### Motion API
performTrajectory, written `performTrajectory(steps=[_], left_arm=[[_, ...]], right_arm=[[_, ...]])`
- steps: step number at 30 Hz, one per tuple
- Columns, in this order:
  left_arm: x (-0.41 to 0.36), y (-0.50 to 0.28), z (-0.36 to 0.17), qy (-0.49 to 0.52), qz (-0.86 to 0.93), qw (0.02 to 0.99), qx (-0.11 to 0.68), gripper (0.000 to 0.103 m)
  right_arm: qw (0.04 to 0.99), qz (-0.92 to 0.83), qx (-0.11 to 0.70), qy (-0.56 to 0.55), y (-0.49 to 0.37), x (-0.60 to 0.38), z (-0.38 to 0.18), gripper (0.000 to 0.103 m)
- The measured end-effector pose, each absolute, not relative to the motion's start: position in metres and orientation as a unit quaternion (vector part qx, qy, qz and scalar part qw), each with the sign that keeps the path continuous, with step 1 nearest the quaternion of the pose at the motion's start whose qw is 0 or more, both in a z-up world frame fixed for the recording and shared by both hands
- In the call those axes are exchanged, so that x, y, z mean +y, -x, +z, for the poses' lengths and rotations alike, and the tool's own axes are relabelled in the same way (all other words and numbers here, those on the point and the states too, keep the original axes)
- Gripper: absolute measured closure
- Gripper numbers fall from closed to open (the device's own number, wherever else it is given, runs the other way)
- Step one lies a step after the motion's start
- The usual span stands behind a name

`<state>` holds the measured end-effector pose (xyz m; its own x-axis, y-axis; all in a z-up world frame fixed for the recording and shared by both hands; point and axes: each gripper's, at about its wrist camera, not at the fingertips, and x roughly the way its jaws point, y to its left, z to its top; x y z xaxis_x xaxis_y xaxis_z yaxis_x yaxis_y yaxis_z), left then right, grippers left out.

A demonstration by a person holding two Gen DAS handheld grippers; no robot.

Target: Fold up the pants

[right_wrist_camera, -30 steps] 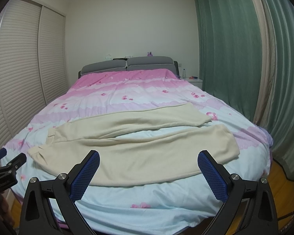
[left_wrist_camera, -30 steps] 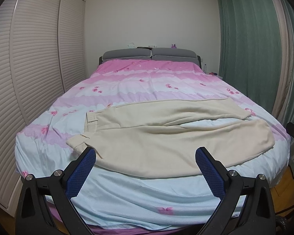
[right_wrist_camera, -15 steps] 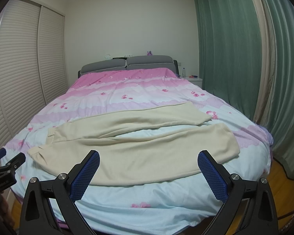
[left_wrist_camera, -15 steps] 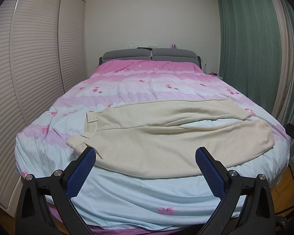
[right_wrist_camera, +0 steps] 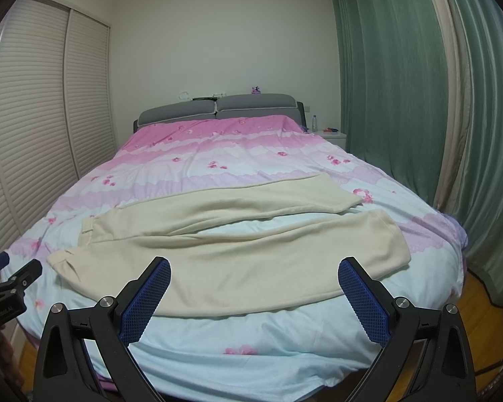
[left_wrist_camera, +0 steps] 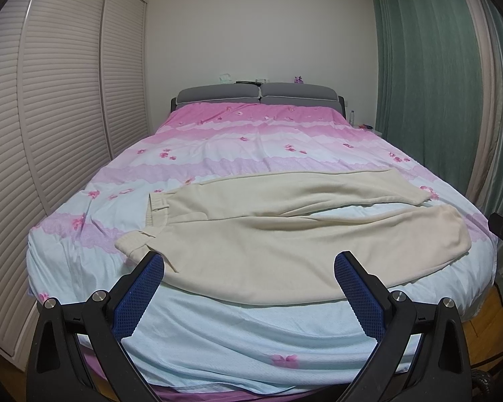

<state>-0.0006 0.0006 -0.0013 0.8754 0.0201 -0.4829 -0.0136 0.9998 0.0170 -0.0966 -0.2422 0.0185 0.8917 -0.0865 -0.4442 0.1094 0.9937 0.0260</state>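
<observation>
Louvred white wardrobe doors [left_wrist_camera: 60, 107] line the left wall and long green curtains [left_wrist_camera: 429, 77] hang on the right, seen from the left wrist. Between them stands a bed with a pink-and-pale-blue flowered duvet [left_wrist_camera: 251, 140] and a grey padded headboard [left_wrist_camera: 256, 93]. A pair of cream fleece pants [left_wrist_camera: 285, 231] lies flat across the near half of the duvet, waistband to the left, both legs running right and slightly splayed. The left gripper [left_wrist_camera: 249, 268] hovers off the foot of the bed, its blue-padded fingers [left_wrist_camera: 141, 294] spread wide with nothing between them.

From the right wrist, the same pants [right_wrist_camera: 231, 244] lie across the duvet [right_wrist_camera: 218, 154], leg cuffs toward the curtains [right_wrist_camera: 402, 100]. The right gripper [right_wrist_camera: 255, 269] likewise hangs short of the bed edge, jaws wide apart and empty. At the left edge the other gripper's black body [right_wrist_camera: 6, 298] shows small pale lettering, too blurred to read.
</observation>
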Motion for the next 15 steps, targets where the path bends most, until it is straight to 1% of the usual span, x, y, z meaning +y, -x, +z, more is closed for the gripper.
performTrajectory(steps=[15], left_arm=[[0.0018, 0.0002, -0.0018, -0.008, 0.010, 0.968, 0.252, 0.000]], right_arm=[[0.971, -0.050, 0.230, -0.029, 0.0968, -0.2430, 0.0138, 0.002]])
